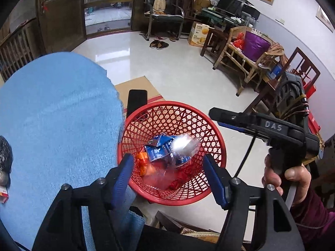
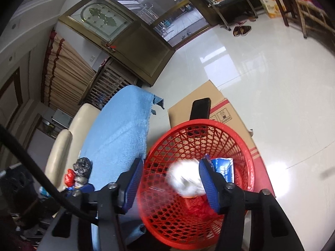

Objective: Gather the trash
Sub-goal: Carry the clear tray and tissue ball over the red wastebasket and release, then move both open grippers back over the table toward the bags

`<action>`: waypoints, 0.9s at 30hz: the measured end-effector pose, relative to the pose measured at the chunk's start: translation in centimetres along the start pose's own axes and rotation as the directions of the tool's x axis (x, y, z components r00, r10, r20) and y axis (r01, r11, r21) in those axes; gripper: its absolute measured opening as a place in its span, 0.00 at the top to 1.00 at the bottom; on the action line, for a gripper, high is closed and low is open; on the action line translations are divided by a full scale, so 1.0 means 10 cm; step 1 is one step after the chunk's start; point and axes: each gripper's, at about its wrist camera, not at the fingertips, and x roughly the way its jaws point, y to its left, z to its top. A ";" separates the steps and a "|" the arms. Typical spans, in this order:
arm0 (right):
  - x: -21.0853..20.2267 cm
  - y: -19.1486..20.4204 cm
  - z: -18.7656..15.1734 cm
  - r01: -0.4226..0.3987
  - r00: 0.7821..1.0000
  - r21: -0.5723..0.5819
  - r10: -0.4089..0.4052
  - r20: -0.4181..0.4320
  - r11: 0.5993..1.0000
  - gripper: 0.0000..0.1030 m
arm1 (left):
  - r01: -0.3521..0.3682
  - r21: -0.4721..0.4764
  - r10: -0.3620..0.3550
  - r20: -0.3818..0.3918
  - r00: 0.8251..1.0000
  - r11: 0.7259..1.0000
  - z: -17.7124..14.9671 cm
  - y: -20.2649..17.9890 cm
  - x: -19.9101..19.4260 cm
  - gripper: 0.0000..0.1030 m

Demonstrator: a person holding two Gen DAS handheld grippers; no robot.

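A red mesh basket [image 1: 217, 146] stands on the floor beside the table, with blue, orange and red wrappers [image 1: 159, 148] inside. My left gripper [image 1: 169, 179] hangs over it, open, its blue pads [image 1: 123, 177] wide apart and pressing nothing. A blurred orange and clear wrapper [image 1: 149, 170] sits below the pads. My right gripper [image 2: 171, 182] is also open above the basket [image 2: 249, 167]. A blurred white crumpled wad [image 2: 185, 177] lies between its pads, close to the right one, not squeezed. In the left wrist view the right gripper [image 1: 215, 114] shows side-on, held by a hand [image 1: 293, 177].
A blue cloth [image 1: 58, 115] covers the table on the left. On it lie a black crumpled bag [image 2: 82, 167] and a red wrapper [image 2: 70, 176]. A cardboard box [image 2: 226, 108] with a black flat object [image 2: 200, 108] sits behind the basket. Chairs [image 1: 247, 56] stand across the tiled floor.
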 end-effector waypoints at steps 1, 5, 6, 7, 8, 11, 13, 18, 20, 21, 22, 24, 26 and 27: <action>0.00 0.00 0.00 0.004 1.000 0.003 -0.004 -0.001 1.000 0.42 | -0.006 -0.006 0.006 0.000 1.000 1.000 -0.01 0.03 0.00 0.33; -0.02 0.01 0.00 0.010 1.000 -0.001 -0.010 0.004 1.000 0.42 | -0.023 -0.032 0.023 0.015 1.000 0.999 -0.12 0.15 -0.12 0.33; -0.03 0.02 0.00 0.011 1.000 -0.006 -0.011 0.005 1.000 0.42 | -0.035 -0.034 0.035 0.019 0.999 0.999 -0.15 0.17 -0.15 0.33; -0.02 0.03 0.00 0.013 1.000 -0.008 -0.013 0.005 1.000 0.42 | -0.046 -0.036 0.047 0.025 0.999 0.998 -0.18 0.20 -0.20 0.33; -0.02 0.04 0.00 0.013 1.000 -0.010 -0.013 0.004 1.000 0.42 | -0.056 -0.041 0.058 0.033 0.998 0.998 -0.22 0.23 -0.25 0.33; 0.01 0.09 -0.02 0.012 1.000 -0.021 -0.012 -0.003 1.000 0.42 | -0.096 -0.050 0.099 0.058 0.993 0.994 -0.35 0.32 -0.42 0.33; 0.05 0.15 -0.05 0.014 1.000 -0.036 -0.015 -0.015 0.999 0.42 | -0.129 -0.053 0.133 0.082 0.988 0.990 -0.42 0.38 -0.54 0.33; 0.17 0.35 -0.14 0.011 0.998 -0.074 -0.015 -0.053 0.997 0.42 | -0.189 -0.105 0.203 0.145 0.969 0.976 -0.58 0.59 -0.87 0.33; 0.21 0.45 -0.18 0.011 0.998 -0.096 -0.017 -0.064 0.995 0.42 | -0.216 -0.129 0.236 0.168 0.957 0.968 -0.64 0.67 -1.01 0.32; 0.23 0.52 -0.20 0.009 0.997 -0.112 -0.017 -0.069 0.994 0.42 | -0.230 -0.141 0.254 0.181 0.950 0.963 -0.69 0.72 -1.08 0.32; 0.25 0.58 -0.21 0.007 0.997 -0.123 -0.016 -0.074 0.992 0.42 | -0.244 -0.153 0.271 0.192 0.943 0.958 -0.73 0.76 -1.14 0.32; 0.29 0.71 -0.23 0.000 0.996 -0.144 -0.012 -0.083 0.990 0.42 | -0.264 -0.180 0.299 0.208 0.931 0.948 -0.83 0.85 -1.26 0.32; 0.33 0.87 -0.26 -0.008 0.996 -0.174 -0.009 -0.094 0.985 0.42 | -0.276 -0.214 0.321 0.219 0.921 0.937 -0.94 0.96 -1.37 0.31; 0.35 0.95 -0.28 -0.012 0.995 -0.191 -0.008 -0.101 0.982 0.42 | -0.282 -0.234 0.334 0.223 0.916 0.931 -1.00 1.03 -1.43 0.31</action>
